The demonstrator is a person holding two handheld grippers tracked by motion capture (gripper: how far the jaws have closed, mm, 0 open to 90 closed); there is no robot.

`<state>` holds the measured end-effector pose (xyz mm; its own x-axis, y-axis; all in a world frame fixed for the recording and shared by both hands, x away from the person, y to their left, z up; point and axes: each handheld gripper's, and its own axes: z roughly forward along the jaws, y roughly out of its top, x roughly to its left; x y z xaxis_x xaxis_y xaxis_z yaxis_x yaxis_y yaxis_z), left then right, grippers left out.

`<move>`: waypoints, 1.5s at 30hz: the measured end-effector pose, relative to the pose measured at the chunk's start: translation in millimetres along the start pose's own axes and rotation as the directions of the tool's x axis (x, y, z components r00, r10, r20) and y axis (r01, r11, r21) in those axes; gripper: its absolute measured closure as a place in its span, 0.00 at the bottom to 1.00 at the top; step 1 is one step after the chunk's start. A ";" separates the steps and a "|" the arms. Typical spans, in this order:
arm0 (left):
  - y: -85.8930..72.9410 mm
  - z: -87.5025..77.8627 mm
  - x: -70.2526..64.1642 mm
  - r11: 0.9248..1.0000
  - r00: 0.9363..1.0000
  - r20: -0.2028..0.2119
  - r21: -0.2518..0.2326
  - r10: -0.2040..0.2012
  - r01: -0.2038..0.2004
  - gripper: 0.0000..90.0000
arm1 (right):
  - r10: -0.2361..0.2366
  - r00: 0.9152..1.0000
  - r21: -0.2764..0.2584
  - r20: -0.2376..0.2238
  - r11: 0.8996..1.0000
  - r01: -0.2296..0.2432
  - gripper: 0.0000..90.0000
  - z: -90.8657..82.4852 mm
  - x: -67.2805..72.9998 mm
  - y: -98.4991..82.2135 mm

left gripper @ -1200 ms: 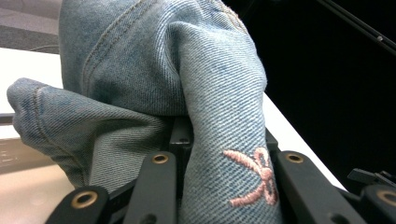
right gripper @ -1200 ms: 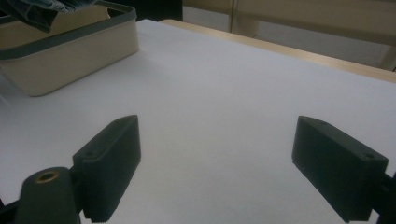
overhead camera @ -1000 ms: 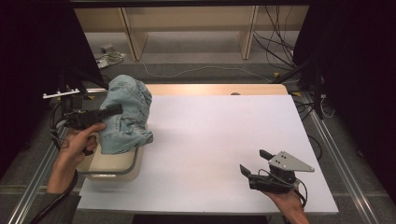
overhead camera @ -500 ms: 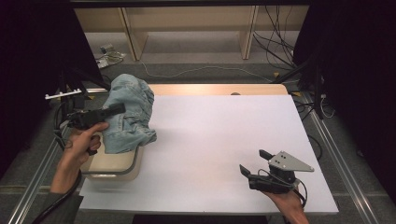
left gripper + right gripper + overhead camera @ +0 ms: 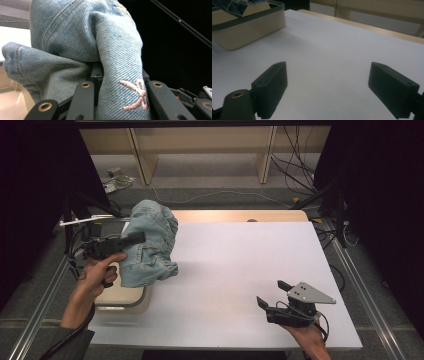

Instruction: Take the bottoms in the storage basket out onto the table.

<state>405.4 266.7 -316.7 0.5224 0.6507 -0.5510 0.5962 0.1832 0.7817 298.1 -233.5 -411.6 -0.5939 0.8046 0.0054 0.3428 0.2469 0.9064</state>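
A bunched pair of light-blue denim jeans [image 5: 149, 245] is held up above a beige bin [image 5: 122, 296] at the left edge of the white counter [image 5: 235, 270]. The jeans are grasped by the left gripper [image 5: 134, 239], whose jaws are clenched on a fold of the fabric; a pink embroidered bow [image 5: 135, 93] is seen on that fold. The right gripper [image 5: 272, 294] is held low near the counter's front right corner, jaws released and spread wide, nothing between them.

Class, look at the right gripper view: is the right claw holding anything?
No. The right claw stands wide open over the bare white table.
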 end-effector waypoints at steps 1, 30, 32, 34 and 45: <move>-0.5 1.0 -0.5 1.000 1.000 0.002 0.001 0.001 -0.001 0.77 | 0.000 1.000 0.000 0.000 1.000 0.000 0.19 0.0 0.0 0.0; -13.1 27.8 -18.0 0.998 0.999 0.046 0.053 0.022 -0.024 0.77 | 0.001 1.000 0.003 0.000 1.000 -0.001 0.19 0.3 -0.7 -0.1; -14.1 29.3 -18.5 0.998 0.999 0.046 0.053 0.028 -0.030 0.77 | 0.001 1.000 0.004 0.002 1.000 -0.001 0.19 0.3 -0.7 0.0; -15.6 31.5 -18.8 0.998 0.999 0.041 0.057 0.032 -0.035 0.77 | 0.002 1.000 0.003 0.001 1.000 -0.002 0.19 0.3 -0.5 0.0; -24.1 44.3 -20.2 0.997 0.999 0.025 0.073 0.027 -0.029 0.77 | 0.001 1.000 0.002 -0.001 1.000 -0.001 0.19 0.2 -0.7 -0.1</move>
<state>407.6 216.5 -337.4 0.5535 0.6371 -0.5364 0.6238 0.1096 0.7739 298.6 -234.0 -411.8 -0.5940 0.8044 0.0065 0.3451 0.2476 0.9053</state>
